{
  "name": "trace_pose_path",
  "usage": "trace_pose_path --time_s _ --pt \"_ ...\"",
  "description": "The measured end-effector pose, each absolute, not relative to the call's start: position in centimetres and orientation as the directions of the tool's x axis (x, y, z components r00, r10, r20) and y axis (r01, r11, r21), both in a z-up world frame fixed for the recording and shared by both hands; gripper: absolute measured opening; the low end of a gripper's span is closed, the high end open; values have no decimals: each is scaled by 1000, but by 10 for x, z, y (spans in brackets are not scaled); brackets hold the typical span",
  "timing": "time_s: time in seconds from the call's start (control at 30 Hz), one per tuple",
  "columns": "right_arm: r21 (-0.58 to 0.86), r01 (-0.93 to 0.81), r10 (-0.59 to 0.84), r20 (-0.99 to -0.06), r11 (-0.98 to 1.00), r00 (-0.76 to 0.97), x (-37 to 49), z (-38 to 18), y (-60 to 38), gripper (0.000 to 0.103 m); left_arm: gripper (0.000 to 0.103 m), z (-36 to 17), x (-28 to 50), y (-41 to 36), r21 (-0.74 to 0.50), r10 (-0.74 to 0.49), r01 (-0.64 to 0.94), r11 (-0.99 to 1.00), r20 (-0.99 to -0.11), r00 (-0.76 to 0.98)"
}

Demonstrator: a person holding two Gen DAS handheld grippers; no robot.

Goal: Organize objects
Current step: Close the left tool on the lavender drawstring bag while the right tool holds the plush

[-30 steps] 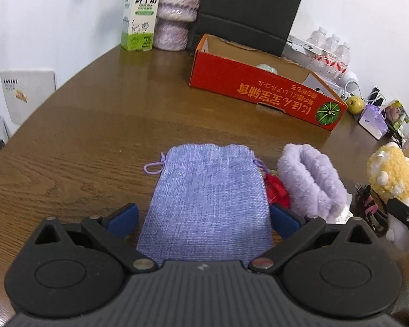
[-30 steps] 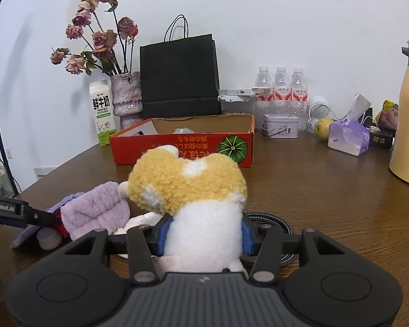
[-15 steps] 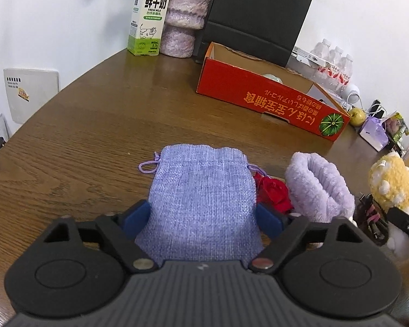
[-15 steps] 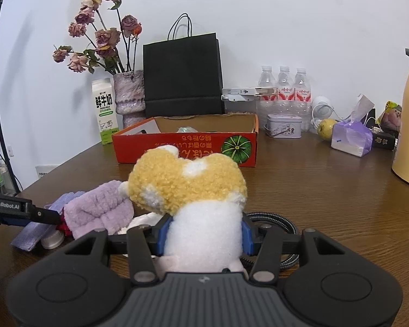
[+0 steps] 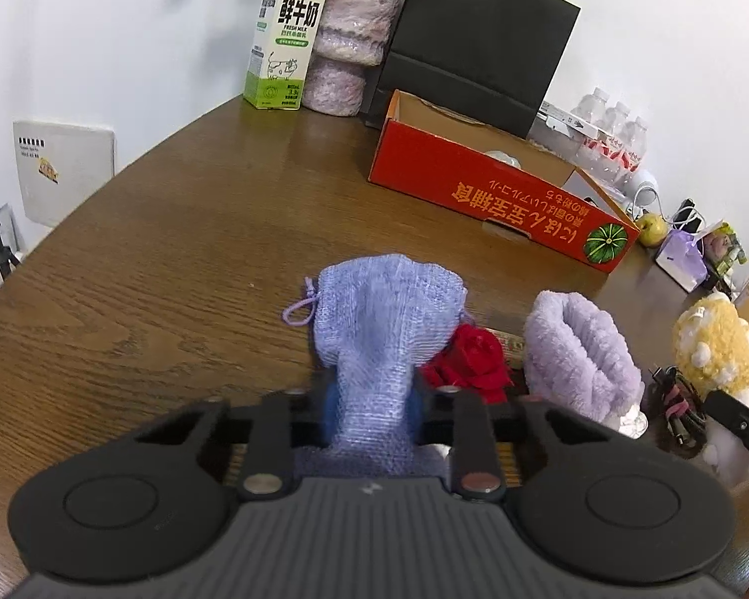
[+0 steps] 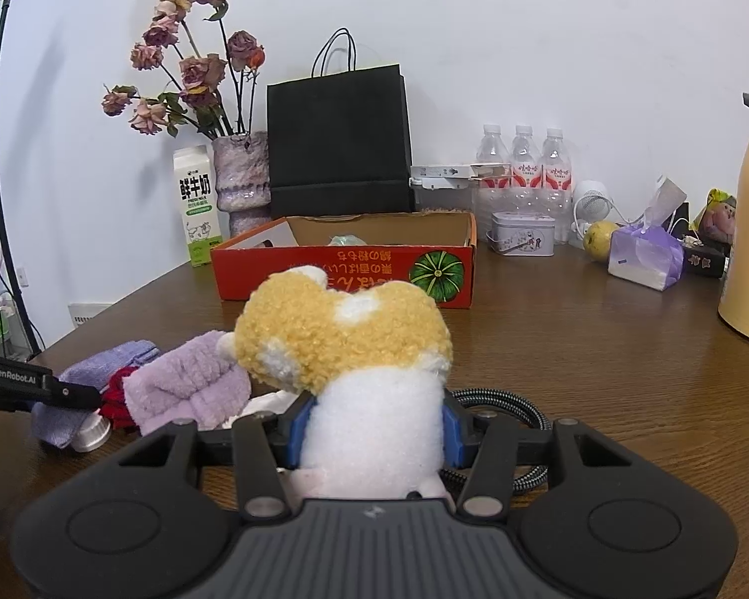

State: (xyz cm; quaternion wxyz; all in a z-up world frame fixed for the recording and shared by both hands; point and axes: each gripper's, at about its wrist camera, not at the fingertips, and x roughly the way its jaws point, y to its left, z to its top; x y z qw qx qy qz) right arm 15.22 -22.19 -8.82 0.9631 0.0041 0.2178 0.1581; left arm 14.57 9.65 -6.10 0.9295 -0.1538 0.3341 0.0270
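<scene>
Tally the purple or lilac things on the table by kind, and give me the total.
Woven drawstring pouch: 1
Fluffy lilac headband: 1
Textured purple vase: 1
Purple tissue pack: 1
Total: 4

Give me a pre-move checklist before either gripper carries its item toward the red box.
1. Left gripper grip on the lilac pouch: ok, jaws have just been closing and now bunch the cloth.
2. Right gripper grip on the plush toy: ok, pads press its white body.
3. Pouch clear of the red rose: cannot tell, they sit side by side.
4. Room in the red box: cannot tell, interior mostly hidden.
5. Table between toy and box: ok, bare.
</scene>
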Motion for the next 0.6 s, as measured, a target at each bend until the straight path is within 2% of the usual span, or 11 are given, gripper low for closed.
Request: trace_pose_path --time_s 0.17,0.6 --pt "75 -306 309 -408 949 859 150 -84 -222 49 10 -54 142 95 -253 -43 -149 956 -620 783" --pt "64 -322 322 -377 944 868 144 -70 -222 49 10 -18 133 76 -168 -5 -105 980 -552 834"
